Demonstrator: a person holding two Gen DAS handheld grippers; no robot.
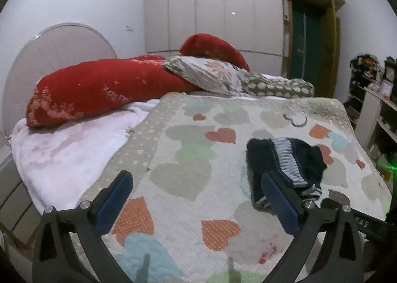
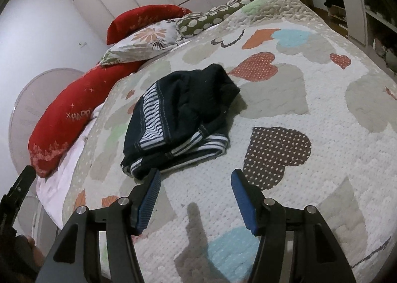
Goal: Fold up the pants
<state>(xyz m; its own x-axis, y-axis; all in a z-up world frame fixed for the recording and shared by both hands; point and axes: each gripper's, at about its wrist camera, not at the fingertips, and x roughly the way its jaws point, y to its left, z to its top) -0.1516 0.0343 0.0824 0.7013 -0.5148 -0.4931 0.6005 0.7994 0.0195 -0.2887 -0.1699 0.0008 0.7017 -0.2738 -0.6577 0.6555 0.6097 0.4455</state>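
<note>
The pants [image 2: 178, 119] lie in a loose, bunched heap on the heart-patterned quilt [image 2: 310, 119], just ahead of your right gripper [image 2: 196, 198] and beside the right finger of your left gripper [image 1: 198, 198]; both grippers have their fingers spread wide and hold nothing. The dark fabric with its striped band [image 2: 153, 111] looks soft, light and floppy, so expect it to sag and slide. You would probably do best to pinch the stitched edge by that band with each gripper and spread the heap flat first.
</note>
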